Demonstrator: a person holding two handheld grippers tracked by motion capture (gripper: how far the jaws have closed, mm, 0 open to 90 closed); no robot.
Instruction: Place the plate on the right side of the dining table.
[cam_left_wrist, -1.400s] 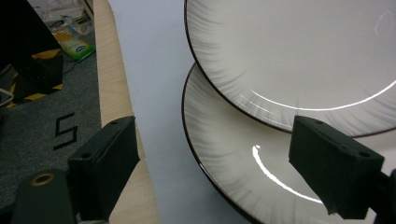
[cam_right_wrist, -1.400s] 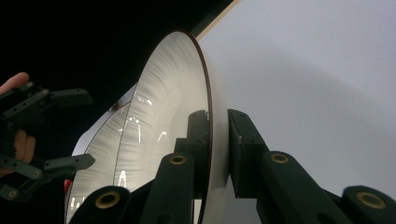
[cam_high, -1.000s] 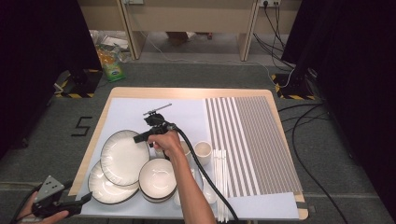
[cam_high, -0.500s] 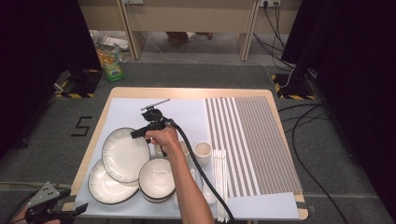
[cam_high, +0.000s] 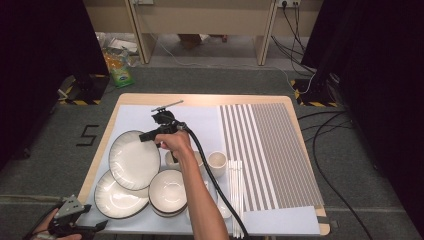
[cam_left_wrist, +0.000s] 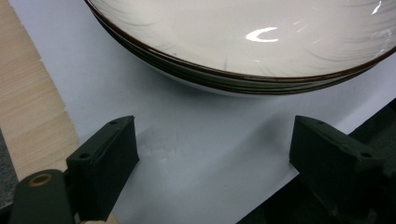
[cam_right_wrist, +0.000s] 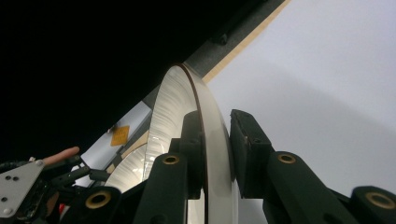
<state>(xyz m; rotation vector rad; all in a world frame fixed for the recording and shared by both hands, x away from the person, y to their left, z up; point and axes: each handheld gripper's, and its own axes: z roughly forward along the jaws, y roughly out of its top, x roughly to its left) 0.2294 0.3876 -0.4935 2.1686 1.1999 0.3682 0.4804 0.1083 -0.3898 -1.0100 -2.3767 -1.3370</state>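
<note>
Left gripper (cam_high: 96, 226) has been sliding in along the bottom edge of the high view since the earlier frame and is now hovering just off the near left corner of the table (cam_high: 200, 97), and its jaws have just been opening a touch. They're standing apart with nothing between them. The left gripper view is looking over bare white sheet (cam_left_wrist: 201, 140) at the rim of the lower plate (cam_left_wrist: 233, 32), which is lying flat just ahead of the jaws and not touching them. Moving right, the right gripper (cam_high: 145, 137) is clamping the rim of the upper plate (cam_high: 134, 160), which is leaning over the lower plate and beside the bowl (cam_high: 168, 192). The right gripper view is giving what the high view can't: the plate's edge is sitting squarely between the two pads, tilted up nearly on edge, with both jaws pressing on it. It's also catching the left gripper low in its left corner. Further right, a cup (cam_high: 216, 162), white sticks (cam_high: 235, 195) and a striped mat (cam_high: 270, 150) are lying untouched.
</note>
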